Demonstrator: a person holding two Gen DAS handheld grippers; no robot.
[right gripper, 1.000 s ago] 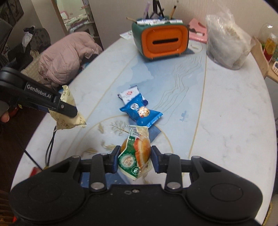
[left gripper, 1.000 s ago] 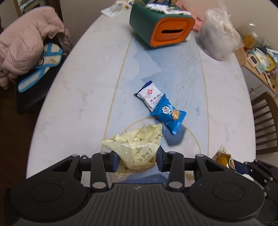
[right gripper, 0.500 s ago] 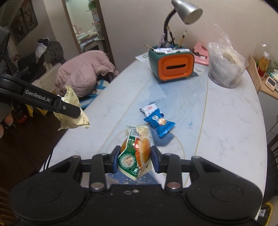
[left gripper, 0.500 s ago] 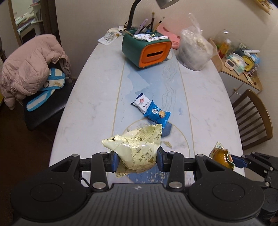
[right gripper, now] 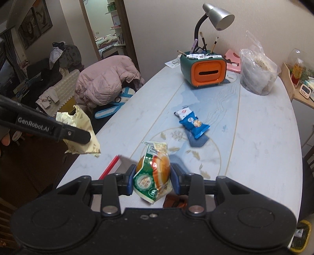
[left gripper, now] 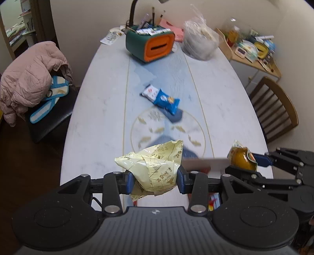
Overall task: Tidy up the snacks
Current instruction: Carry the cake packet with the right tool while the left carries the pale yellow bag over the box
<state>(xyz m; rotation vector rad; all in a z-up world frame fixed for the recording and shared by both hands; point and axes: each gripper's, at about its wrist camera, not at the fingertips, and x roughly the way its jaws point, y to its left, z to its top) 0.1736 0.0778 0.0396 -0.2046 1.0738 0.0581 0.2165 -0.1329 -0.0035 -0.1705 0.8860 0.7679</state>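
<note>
Our left gripper (left gripper: 155,181) is clenched on a pale yellow snack packet (left gripper: 155,168), and our right gripper (right gripper: 152,181) clamps a green-wrapped bun (right gripper: 153,176), both above the near end of the surface (right gripper: 265,127). The blue snack packet (right gripper: 194,124) and white one (right gripper: 183,113) lie ahead at mid-surface, nearer the right gripper, we judge.

Left gripper (left gripper: 155,180) clamped, right gripper (right gripper: 152,181) clamped, both angled downward

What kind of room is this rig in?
Likely a home dining room: an oval marble-look table with wooden chair, a desk lamp, a pink jacket over another chair.
</note>
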